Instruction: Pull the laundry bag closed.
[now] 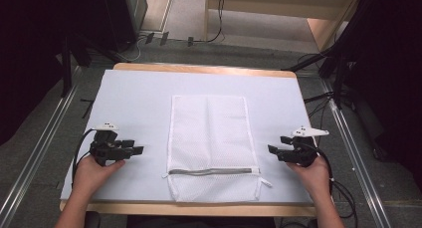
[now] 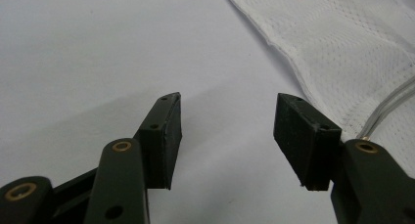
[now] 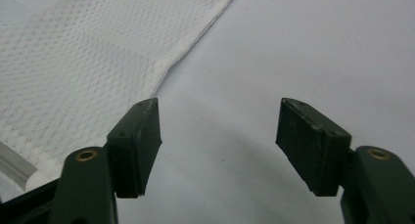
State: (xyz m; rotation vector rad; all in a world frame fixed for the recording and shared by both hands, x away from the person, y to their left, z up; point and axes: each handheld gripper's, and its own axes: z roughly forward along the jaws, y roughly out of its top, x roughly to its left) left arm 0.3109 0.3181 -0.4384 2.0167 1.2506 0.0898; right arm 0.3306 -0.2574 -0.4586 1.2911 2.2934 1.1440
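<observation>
Nothing's really started yet — the white rectangular mesh laundry bag point(image 1: 209, 143) lies flat and zipped, with the left gripper point(image 1: 137, 150) and right gripper point(image 1: 271, 149) either side of it, both spread wide, holding nothing.

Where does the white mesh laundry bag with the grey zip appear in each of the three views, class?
High view: the white mesh laundry bag lies flat at the table's middle, between both claws.
Left gripper view: its edge fills the upper right, beside the right-hand jaw.
Right gripper view: it covers the upper left, behind the left-hand jaw.
Shared landmark: the grey zip, seen at right edge and at lower left.
</observation>
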